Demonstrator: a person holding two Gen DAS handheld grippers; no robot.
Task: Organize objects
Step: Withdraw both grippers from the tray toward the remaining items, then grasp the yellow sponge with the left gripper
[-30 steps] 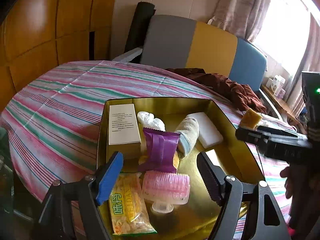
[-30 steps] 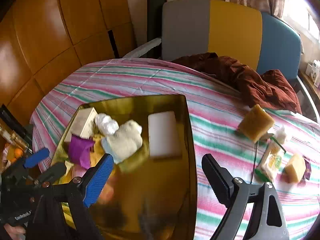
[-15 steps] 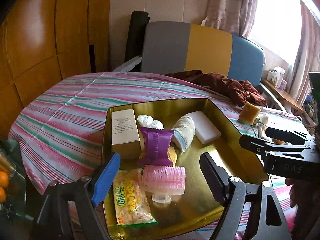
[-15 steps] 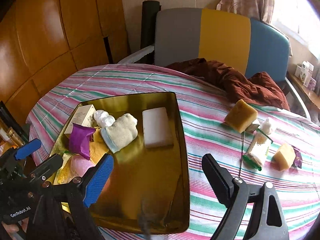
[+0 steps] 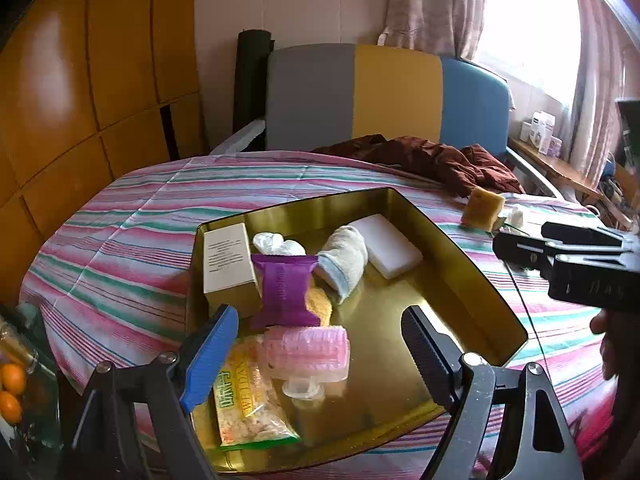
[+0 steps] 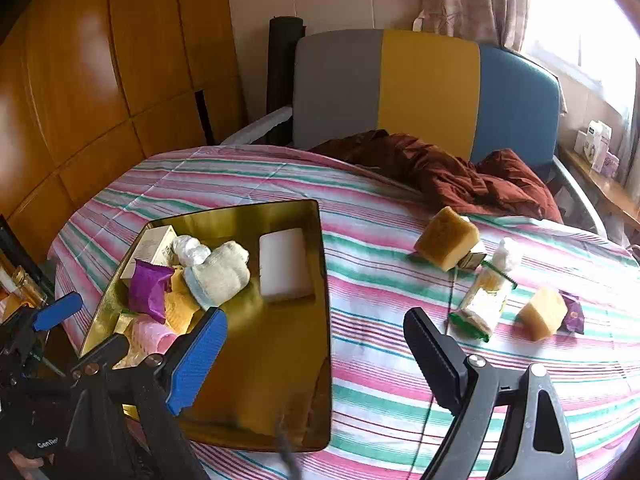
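The gold tray (image 6: 326,300) on the striped tabletop (image 6: 380,280) held most items; sponges (image 6: 446,238) and packets lay well apart, right. Both grippers (image 5: 316,344) (image 6: 312,356) hovered, fingers wide, empty. Judged between placements; next calls for reaching the sponge.

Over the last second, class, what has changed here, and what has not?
Both grippers, left and right, drew back from the gold tray, so more of the bed shows. Neither took or released anything; both stay open and empty. The tray's contents and the sponges on the striped cover have not moved.
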